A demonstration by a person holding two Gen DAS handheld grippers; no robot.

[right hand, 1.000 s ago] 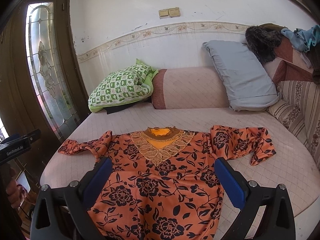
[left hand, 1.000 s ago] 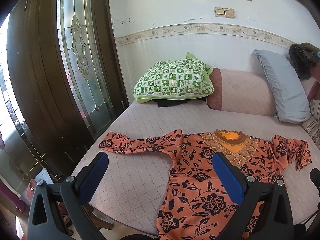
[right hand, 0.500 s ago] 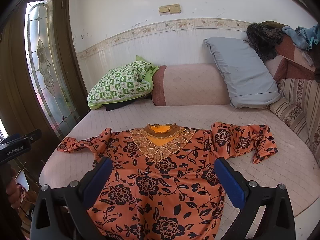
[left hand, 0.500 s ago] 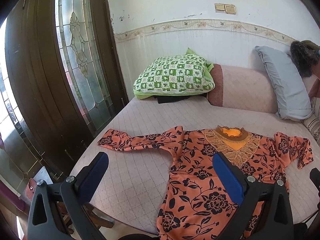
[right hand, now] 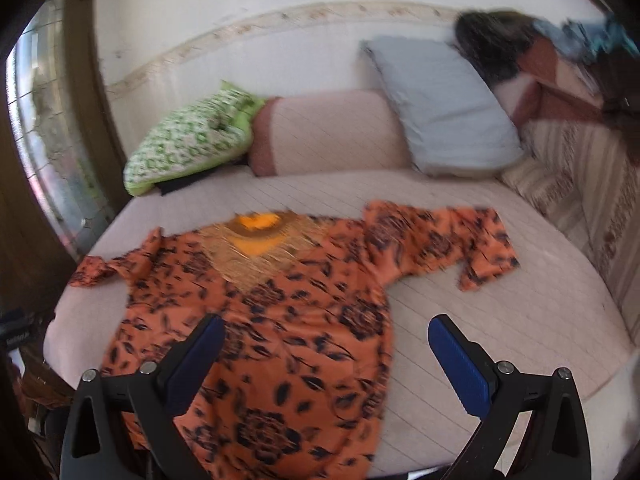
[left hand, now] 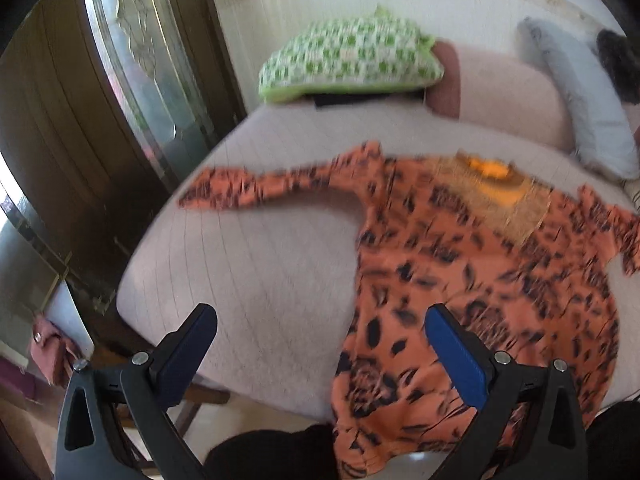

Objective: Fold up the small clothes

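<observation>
An orange dress with black flowers point(left hand: 460, 264) point(right hand: 280, 308) lies flat on the pale quilted bed point(left hand: 260, 264) point(right hand: 500, 312), sleeves spread to both sides, its hem hanging over the front edge. The neckline point(right hand: 256, 232) has a yellow and gold yoke. My left gripper point(left hand: 320, 332) is open above the bed's front left part, its right finger over the dress's left edge. Above the dress's right side my right gripper point(right hand: 326, 336) stands open too, with nothing between its fingers. Both views are blurred by motion.
A green checked pillow point(left hand: 348, 60) point(right hand: 188, 144), a pink bolster point(right hand: 328, 136) and a grey pillow point(right hand: 440, 108) line the back wall. A dark wooden door with a glass pane point(left hand: 136, 64) stands left of the bed. Piled clothes point(right hand: 560, 40) sit at the far right.
Both grippers have tilted down and moved closer to the bed. The left view now looks down on the dress's left side, the right view has swung right. The dress has not moved.
</observation>
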